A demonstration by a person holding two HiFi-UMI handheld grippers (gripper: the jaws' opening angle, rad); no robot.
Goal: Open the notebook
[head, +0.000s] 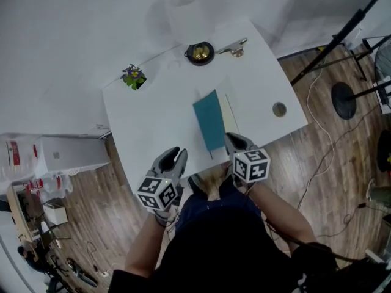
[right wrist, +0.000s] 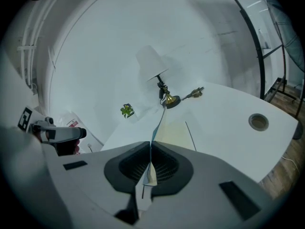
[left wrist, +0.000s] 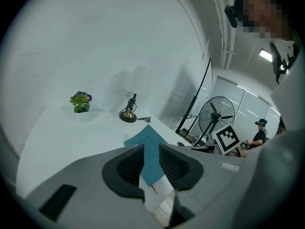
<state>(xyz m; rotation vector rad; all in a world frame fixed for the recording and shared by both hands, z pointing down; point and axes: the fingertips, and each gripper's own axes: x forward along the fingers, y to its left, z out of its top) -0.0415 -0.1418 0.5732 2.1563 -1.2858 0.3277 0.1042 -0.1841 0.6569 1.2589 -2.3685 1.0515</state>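
Note:
A notebook with a teal cover (head: 209,119) lies on the white table (head: 153,121), near its front edge. The cover is lifted off the cream page (head: 230,113) underneath. My right gripper (head: 231,141) is shut on the cover's near edge. In the right gripper view the cover (right wrist: 157,128) runs edge-on from between the closed pads of this gripper (right wrist: 149,165). My left gripper (head: 178,159) hovers open just left of the notebook, at the table's front edge. In the left gripper view the teal cover (left wrist: 148,144) shows through the gap of that gripper (left wrist: 151,162), untouched.
A lamp with a brass base (head: 200,52) and white shade (head: 185,11) stands at the table's far side, a metal clip (head: 233,47) beside it. A small potted plant (head: 134,77) sits far left. A cable hole (head: 279,109) is at the right. Stands and cables cover the floor (head: 342,96).

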